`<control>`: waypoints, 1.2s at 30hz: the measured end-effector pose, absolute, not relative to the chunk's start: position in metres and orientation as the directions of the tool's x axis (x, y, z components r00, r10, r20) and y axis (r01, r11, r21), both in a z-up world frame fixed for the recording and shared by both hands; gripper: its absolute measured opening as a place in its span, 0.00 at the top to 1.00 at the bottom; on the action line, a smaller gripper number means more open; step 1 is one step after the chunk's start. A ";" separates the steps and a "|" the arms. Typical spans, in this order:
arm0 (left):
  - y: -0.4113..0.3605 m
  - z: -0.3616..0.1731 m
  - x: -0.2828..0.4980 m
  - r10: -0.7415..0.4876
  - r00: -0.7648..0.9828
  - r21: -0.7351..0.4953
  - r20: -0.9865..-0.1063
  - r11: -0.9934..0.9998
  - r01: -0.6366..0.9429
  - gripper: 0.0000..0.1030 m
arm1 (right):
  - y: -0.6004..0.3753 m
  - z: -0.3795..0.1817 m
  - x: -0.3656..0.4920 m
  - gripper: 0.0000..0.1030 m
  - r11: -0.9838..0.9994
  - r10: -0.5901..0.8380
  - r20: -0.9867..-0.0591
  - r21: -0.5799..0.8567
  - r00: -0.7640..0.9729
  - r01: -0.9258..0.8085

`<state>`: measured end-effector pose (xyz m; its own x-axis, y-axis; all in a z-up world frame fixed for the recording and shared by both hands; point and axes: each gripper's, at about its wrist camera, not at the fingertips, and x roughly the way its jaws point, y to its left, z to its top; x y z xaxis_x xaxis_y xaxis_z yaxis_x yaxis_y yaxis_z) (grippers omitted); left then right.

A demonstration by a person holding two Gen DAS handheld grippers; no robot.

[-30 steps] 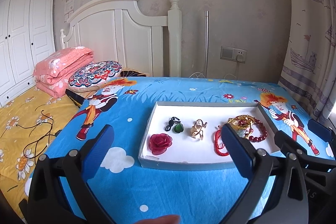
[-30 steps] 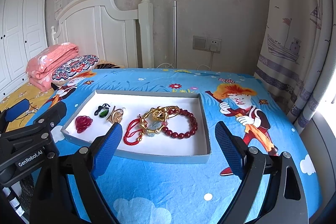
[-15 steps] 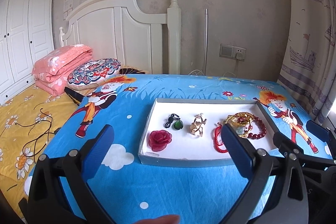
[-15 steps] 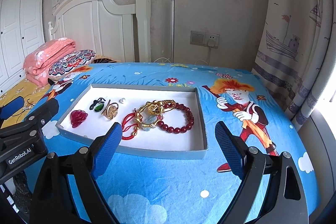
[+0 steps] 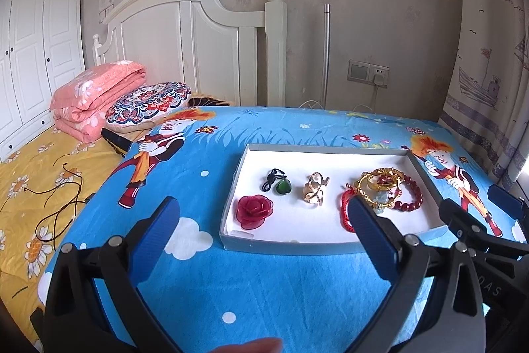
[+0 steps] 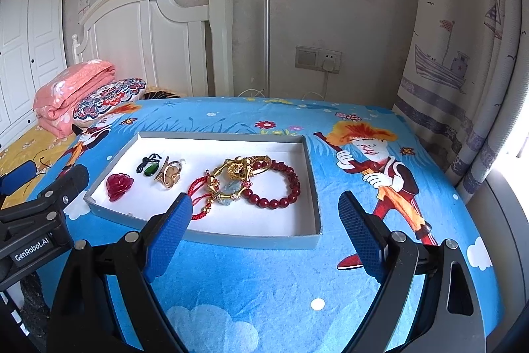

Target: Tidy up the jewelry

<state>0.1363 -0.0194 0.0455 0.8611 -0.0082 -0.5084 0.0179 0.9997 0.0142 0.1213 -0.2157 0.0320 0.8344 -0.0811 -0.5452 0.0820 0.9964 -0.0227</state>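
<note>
Drawing back from the tray (image 6: 251, 237) over the last second, both the left hand-held gripper (image 5: 264, 240) and the right hand-held gripper (image 6: 264, 237) hung spread and empty, while the tangled bracelets (image 6: 251, 184) lay inside the tray's right half, unsorted.

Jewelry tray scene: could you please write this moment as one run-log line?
left gripper: open, empty | right gripper: open, empty | tray: on blue bedsheet | bracelets: tangled pile | rose, pendant: separate
</note>
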 end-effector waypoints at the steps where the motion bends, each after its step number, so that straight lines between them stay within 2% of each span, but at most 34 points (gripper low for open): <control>1: -0.019 0.045 0.136 -0.008 0.860 0.014 -0.510 1.000 0.017 0.04 | -0.216 0.032 0.121 0.18 0.996 -0.081 -0.546 -0.023 0.834 0.082; 36: -0.015 0.039 0.146 -0.003 0.834 0.008 -0.552 1.000 0.009 0.04 | -0.210 0.027 0.119 0.18 0.997 -0.076 -0.555 -0.026 0.828 0.074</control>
